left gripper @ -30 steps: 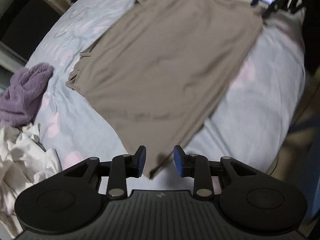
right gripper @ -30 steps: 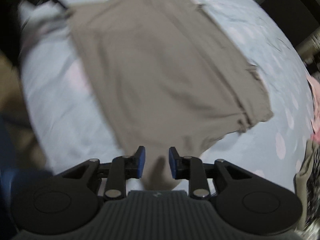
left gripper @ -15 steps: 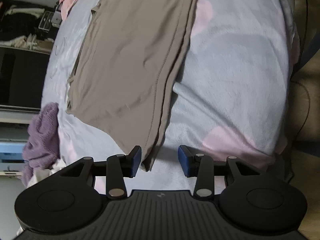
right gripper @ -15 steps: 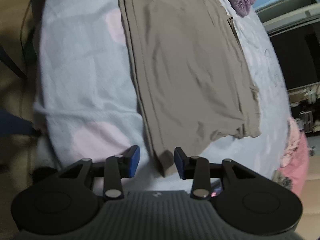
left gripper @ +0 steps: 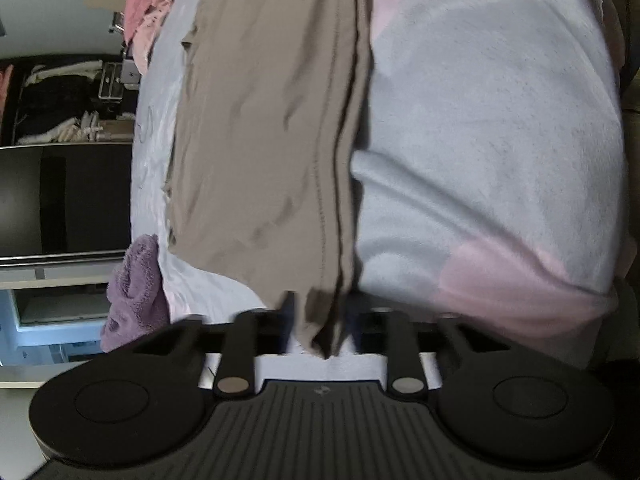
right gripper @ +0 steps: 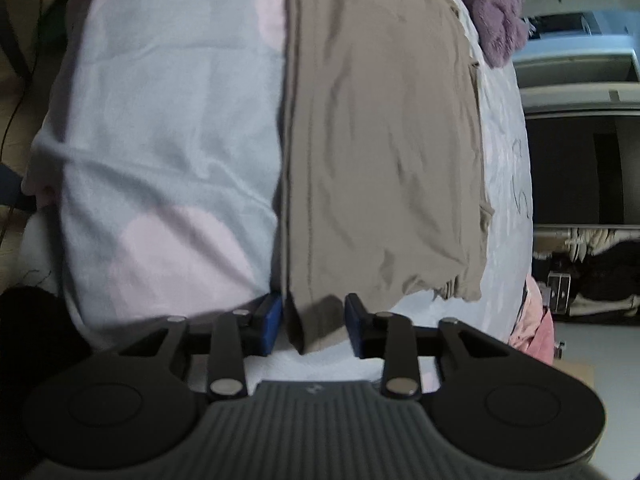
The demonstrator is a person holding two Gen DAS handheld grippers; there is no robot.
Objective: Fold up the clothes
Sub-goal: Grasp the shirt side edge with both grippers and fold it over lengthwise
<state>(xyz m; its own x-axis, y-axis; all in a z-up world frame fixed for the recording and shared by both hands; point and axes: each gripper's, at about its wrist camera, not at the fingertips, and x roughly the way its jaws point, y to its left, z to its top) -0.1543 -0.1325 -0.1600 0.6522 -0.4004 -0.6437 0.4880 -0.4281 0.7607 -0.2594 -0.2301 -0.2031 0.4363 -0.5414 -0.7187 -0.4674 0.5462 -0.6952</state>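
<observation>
One taupe garment (left gripper: 264, 128) lies flat on a pale blue bedspread (left gripper: 480, 140) with pink blotches, folded lengthwise into a long strip with stacked layered edges and a stitched seam along one side. Light wrinkles across its face; the far short end looks ragged, with small flaps sticking out.

Left gripper (left gripper: 320, 320): jaws spread fairly wide, a corner of the garment lying between the fingertips, not pinched as far as I can see; this view is motion-blurred there. Right gripper (right gripper: 310, 328): blue pads apart, the opposite near corner of the garment (right gripper: 380, 140) sitting in the gap, with the left pad just beside the cloth edge and the right pad apart from it.

Left view only: pink clothing (left gripper: 148, 12) heaped at the far end of the bed, a dark screen (left gripper: 64, 196) off the bedside, and a purple fuzzy item (left gripper: 136, 288) near the gripper. Right view puts that purple fuzzy item (right gripper: 496, 12) at the far end instead, and shows a dark open shelf (right gripper: 592, 272) with hanging items and a bedspread (right gripper: 160, 120) edge dropping to the floor.
</observation>
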